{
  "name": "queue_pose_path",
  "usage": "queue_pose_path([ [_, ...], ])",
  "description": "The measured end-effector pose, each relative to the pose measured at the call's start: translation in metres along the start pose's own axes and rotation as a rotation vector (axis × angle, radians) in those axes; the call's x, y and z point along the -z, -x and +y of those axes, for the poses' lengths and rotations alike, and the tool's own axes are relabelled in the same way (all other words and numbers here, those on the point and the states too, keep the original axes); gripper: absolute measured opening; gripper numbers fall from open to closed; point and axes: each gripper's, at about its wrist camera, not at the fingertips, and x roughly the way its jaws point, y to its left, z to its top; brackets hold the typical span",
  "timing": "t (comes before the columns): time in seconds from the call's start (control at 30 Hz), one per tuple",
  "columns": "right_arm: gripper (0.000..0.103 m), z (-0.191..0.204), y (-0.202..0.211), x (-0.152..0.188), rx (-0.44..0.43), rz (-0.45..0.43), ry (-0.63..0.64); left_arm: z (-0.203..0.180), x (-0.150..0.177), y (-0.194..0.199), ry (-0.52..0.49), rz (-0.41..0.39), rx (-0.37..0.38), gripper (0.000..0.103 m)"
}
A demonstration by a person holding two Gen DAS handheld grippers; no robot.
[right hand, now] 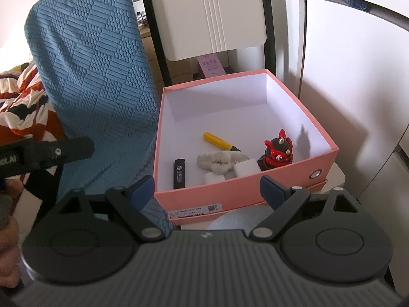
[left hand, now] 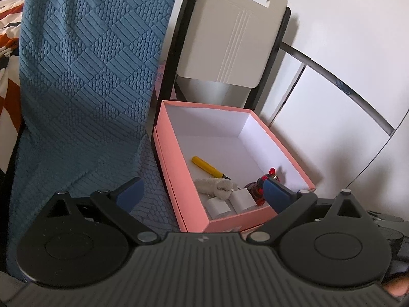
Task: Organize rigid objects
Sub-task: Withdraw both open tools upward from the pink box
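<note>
An open pink box (right hand: 230,192) with a white inside holds a yellow pen (right hand: 221,142), a black lighter-shaped stick (right hand: 179,174), a white fluffy piece (right hand: 221,162), two white cubes (right hand: 245,167) and a red and black figurine (right hand: 277,151). My right gripper (right hand: 207,192) stands open just short of the box's near wall, with nothing between its fingers. In the left wrist view the same box (left hand: 173,179) shows the pen (left hand: 209,167), the cubes (left hand: 241,199) and the figurine (left hand: 258,189). My left gripper (left hand: 203,194) is open and empty at the box's near left corner.
The box sits in its pink lid (right hand: 255,215) on a small white stand. A blue textured cloth (right hand: 97,64) hangs close on the left. A white chair back (right hand: 212,12) in a black frame stands behind. The left gripper's arm (right hand: 46,153) and a hand (right hand: 7,243) are at the left edge.
</note>
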Motion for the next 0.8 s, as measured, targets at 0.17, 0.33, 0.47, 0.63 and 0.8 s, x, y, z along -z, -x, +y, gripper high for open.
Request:
queue_pose_path([
  [0.17,0.090,-0.003,0.003,0.003,0.000,0.003,-0.012,-0.005,0.002,0.000,-0.012,0.002,0.000,0.101],
  [0.33,0.090,-0.005,0.006,0.004,0.003,0.000,-0.016,-0.010,0.005,-0.001,-0.034,0.007,-0.005,0.101],
  [0.47,0.090,-0.007,0.007,0.004,0.004,-0.002,-0.015,-0.013,0.006,-0.001,-0.038,0.009,0.001,0.101],
  [0.63,0.091,-0.008,0.007,0.005,0.009,0.001,-0.011,-0.014,0.006,0.000,-0.044,0.007,0.001,0.101],
  [0.8,0.091,-0.009,0.007,0.005,0.011,0.001,-0.016,-0.013,0.007,0.000,-0.036,0.005,-0.005,0.101],
])
